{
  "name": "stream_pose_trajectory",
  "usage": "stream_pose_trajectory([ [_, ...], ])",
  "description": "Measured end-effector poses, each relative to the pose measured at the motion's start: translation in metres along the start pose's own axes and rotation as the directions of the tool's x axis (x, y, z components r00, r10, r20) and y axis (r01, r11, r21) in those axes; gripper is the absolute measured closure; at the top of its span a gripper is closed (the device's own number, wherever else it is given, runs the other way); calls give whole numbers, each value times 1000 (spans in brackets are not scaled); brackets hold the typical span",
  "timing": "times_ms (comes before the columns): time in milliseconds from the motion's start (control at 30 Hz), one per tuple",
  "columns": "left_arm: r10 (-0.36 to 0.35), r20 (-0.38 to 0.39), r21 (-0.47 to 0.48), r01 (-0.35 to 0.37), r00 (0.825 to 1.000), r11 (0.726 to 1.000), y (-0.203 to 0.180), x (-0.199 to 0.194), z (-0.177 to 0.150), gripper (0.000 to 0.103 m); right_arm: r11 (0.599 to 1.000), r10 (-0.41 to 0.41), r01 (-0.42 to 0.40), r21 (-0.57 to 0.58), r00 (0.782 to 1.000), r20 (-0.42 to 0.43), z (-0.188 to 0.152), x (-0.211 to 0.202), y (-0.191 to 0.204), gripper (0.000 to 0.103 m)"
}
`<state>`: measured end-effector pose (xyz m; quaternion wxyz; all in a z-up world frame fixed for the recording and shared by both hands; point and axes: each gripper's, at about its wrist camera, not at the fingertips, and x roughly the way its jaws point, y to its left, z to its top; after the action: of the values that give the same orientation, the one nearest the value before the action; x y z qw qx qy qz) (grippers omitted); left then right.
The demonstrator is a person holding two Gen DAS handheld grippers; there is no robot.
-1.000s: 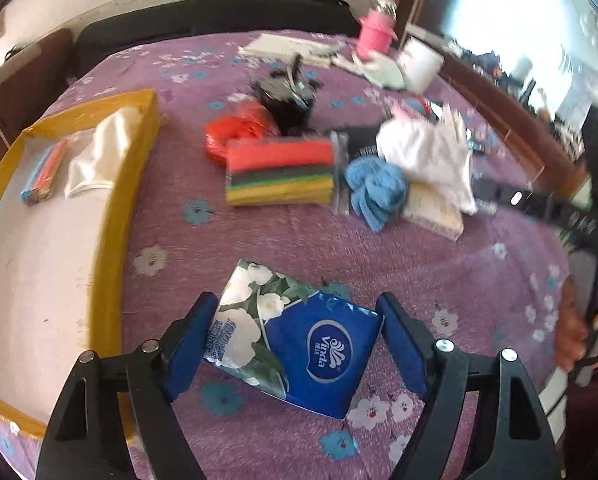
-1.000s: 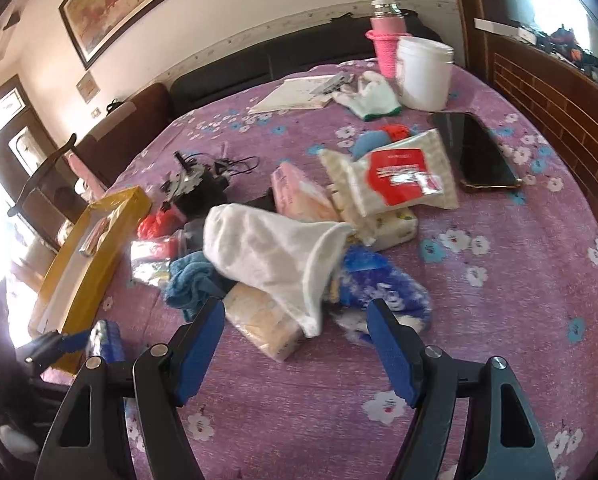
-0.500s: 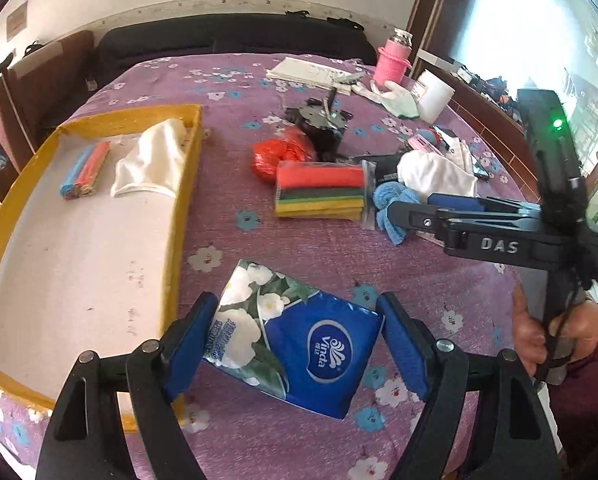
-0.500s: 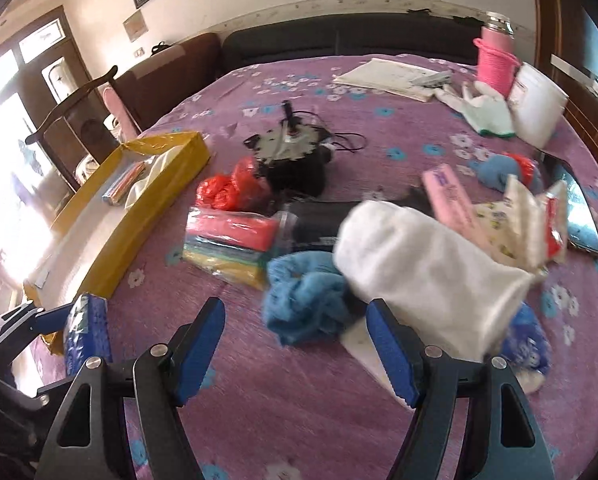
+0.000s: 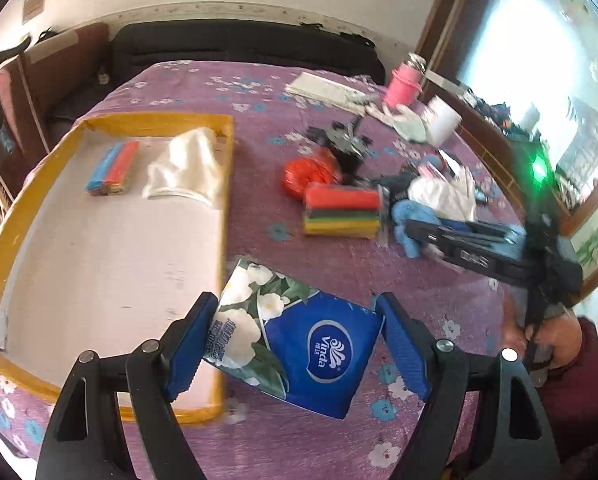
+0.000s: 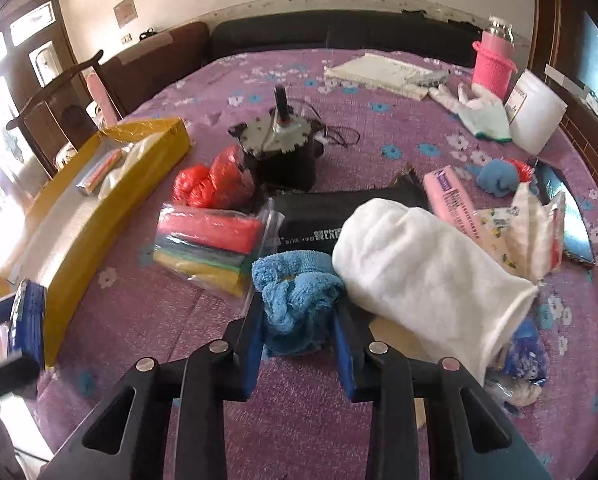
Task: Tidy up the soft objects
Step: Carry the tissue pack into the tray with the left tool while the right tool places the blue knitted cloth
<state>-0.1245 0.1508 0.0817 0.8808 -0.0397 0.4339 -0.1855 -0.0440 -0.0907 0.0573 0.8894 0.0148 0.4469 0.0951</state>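
Observation:
My left gripper (image 5: 295, 320) is shut on a blue and floral tissue pack (image 5: 299, 344), held just above the right wall of the yellow tray (image 5: 226, 208). In the tray lie a white cloth (image 5: 187, 164) and a small striped pack (image 5: 113, 168). My right gripper (image 6: 297, 312) has its jaws closing on a crumpled blue cloth (image 6: 295, 284); both pads press its sides. A white cloth (image 6: 419, 272) lies right beside it, and a bag of coloured sponges (image 6: 207, 240) lies to its left.
On the purple flowered tablecloth sit a red plastic bag (image 6: 211, 180), a black device with wires (image 6: 283, 148), a black pouch (image 6: 339, 216), a pink packet (image 6: 451, 200), a phone (image 6: 571, 216), gloves (image 6: 483, 116), a white tub (image 6: 535, 112) and a pink bottle (image 6: 493, 60).
The left gripper carried the tissue pack left, up to the tray's wall. The right gripper swung left from the white cloth to the blue cloth, and its jaws narrowed onto it.

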Motion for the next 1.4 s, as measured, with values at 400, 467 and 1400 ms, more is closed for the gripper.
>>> stream_pose_trajectory([
  [400, 243, 2, -150, -240, 970, 959, 117, -28, 40, 23, 978, 191, -187, -92, 981, 42, 35, -39, 59, 70],
  [467, 268, -27, -166, -269, 963, 949, 135, -21, 47, 23, 965, 242, -239, -111, 970, 17, 43, -30, 79, 69],
  [1400, 271, -175, -256, -310, 946, 916, 216, 102, 142, 17, 932, 192, -243, -271, 961, -199, 127, 139, 221, 66],
])
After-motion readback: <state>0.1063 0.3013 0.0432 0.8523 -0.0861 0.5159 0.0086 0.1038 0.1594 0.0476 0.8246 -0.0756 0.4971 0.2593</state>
